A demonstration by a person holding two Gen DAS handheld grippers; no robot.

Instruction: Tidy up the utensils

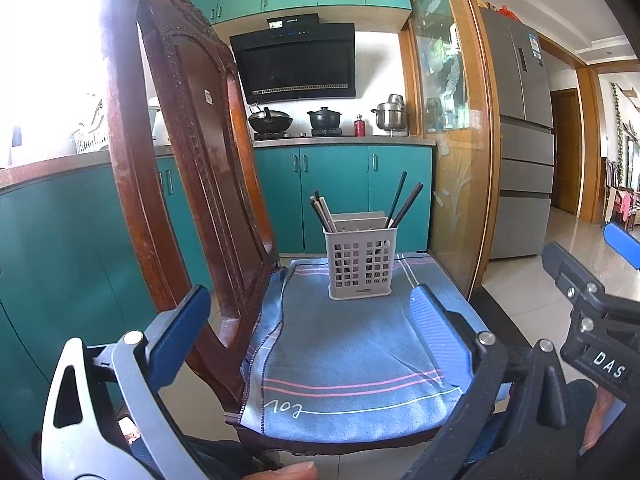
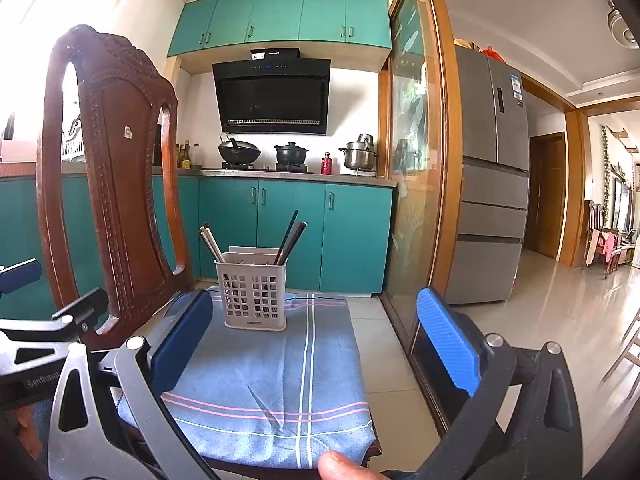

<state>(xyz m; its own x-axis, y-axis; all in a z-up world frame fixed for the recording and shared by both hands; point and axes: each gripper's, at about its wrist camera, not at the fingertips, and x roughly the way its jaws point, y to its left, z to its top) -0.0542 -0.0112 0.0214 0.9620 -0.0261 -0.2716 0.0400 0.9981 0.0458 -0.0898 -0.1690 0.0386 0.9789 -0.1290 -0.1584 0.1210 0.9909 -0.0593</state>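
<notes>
A grey perforated utensil holder (image 1: pixel 362 259) (image 2: pixel 253 293) stands upright on a blue cloth (image 1: pixel 352 360) (image 2: pixel 272 372) that covers a wooden chair seat. Several chopsticks (image 1: pixel 402 205) (image 2: pixel 291 236) stand in it, a pale bunch leaning left (image 1: pixel 322 213) (image 2: pixel 211 243) and dark ones leaning right. My left gripper (image 1: pixel 310 336) is open and empty, held above the near part of the cloth. My right gripper (image 2: pixel 316 346) is open and empty, also short of the holder; its body shows at the right of the left wrist view (image 1: pixel 592 320).
The carved wooden chair back (image 1: pixel 180 168) (image 2: pixel 116 168) rises on the left. A glass sliding door (image 1: pixel 452 140) (image 2: pixel 416 184) stands close on the right. Teal kitchen cabinets (image 1: pixel 340 196) (image 2: pixel 292 232), a stove with pots and a grey fridge (image 2: pixel 492 184) are behind. Tiled floor lies to the right.
</notes>
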